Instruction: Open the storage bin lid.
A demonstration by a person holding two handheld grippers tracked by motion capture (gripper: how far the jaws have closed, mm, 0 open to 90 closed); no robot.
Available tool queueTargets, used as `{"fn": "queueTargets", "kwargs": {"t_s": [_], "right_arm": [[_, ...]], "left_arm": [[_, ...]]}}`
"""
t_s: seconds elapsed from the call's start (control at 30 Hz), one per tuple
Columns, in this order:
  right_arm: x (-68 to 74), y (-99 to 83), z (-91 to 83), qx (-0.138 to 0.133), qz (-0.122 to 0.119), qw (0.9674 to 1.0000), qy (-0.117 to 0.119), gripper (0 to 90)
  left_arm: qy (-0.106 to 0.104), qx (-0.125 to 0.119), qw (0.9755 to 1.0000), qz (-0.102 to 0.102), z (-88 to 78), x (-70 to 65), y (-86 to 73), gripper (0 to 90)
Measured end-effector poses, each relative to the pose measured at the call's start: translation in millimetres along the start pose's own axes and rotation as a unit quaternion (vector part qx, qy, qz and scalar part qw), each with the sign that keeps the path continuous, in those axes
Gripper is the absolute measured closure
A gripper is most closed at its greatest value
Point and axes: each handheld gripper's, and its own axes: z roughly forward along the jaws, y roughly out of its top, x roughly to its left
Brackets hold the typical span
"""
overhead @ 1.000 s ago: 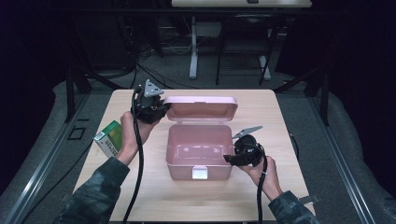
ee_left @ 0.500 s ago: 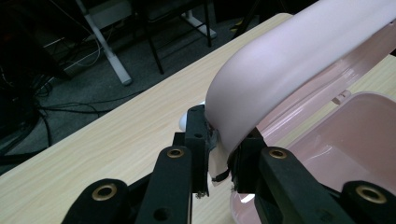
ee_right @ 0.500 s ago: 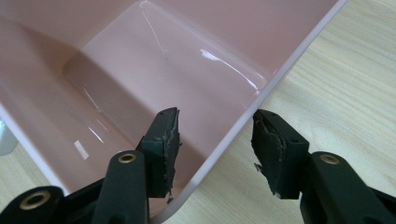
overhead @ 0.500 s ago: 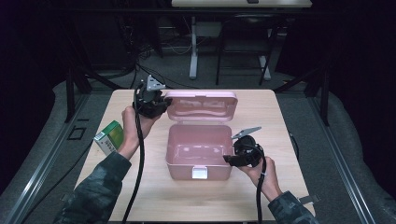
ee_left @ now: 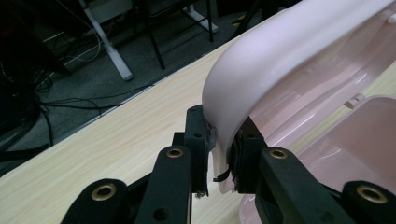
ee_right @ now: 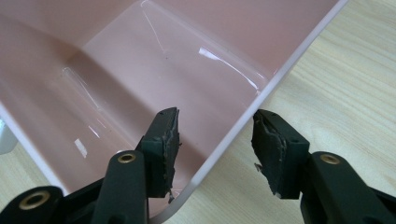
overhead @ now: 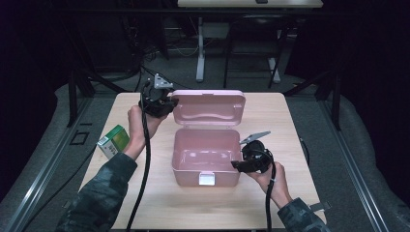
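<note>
My left gripper (overhead: 167, 102) clenches lid (overhead: 209, 107) corner upper centre, propping it open; right gripper (overhead: 235, 165) straddles box (overhead: 205, 151) wall, released, steadying.

looks like a lab or recording studio setup, not anyone's home: one light wood bench (overhead: 290, 121) lit up in a blacked-out room, grey carpet floor (overhead: 353, 145), metal floor rails (overhead: 48, 164) on both sides, loose cables (overhead: 169, 50) trailing behind, and another desk on white legs (overhead: 200, 53) further back in the dark
</note>
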Motion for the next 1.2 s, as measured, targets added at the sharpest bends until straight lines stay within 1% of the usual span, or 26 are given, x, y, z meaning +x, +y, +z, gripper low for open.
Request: {"fn": "queueTargets", "kwargs": {"t_s": [0.43, 0.57, 0.7, 0.8, 0.97, 1.0, 1.03, 1.2], "right_arm": [[-0.4, 0.1, 0.1, 0.000, -0.002, 1.0000, 0.001, 50.4], [-0.4, 0.1, 0.2, 0.000, -0.002, 1.0000, 0.001, 50.4], [-0.3, 0.1, 0.2, 0.000, -0.002, 1.0000, 0.001, 50.4], [-0.6, 0.0, 0.2, 0.001, -0.005, 1.0000, -0.001, 50.4], [-0.6, 0.0, 0.2, 0.001, -0.004, 1.0000, -0.001, 50.3], [-0.3, 0.1, 0.2, 0.000, -0.001, 1.0000, 0.001, 50.3], [-0.8, 0.0, 0.2, 0.002, -0.006, 1.0000, -0.002, 50.3], [-0.7, -0.1, 0.3, 0.001, -0.005, 1.0000, -0.001, 50.3]], "left_arm": [[-0.006, 0.013, 0.9998, -0.011, 10.8, 8.8, 6.5, 79.8], [-0.005, 0.015, 0.9998, -0.015, 14.7, 10.6, 8.3, 79.6], [-0.003, 0.018, 0.9998, -0.012, 18.0, 12.3, 9.2, 79.5], [-0.002, 0.015, 0.9997, -0.019, 21.1, 13.1, 9.3, 79.4], [-0.001, 0.021, 0.9996, -0.018, 26.0, 16.3, 11.4, 79.4], [-0.003, 0.022, 0.9995, -0.020, 26.8, 17.1, 11.6, 79.4], [-0.004, 0.022, 0.9995, -0.022, 27.8, 17.7, 11.7, 79.3], [-0.003, 0.024, 0.9994, -0.025, 31.9, 19.4, 12.6, 79.3]]}}
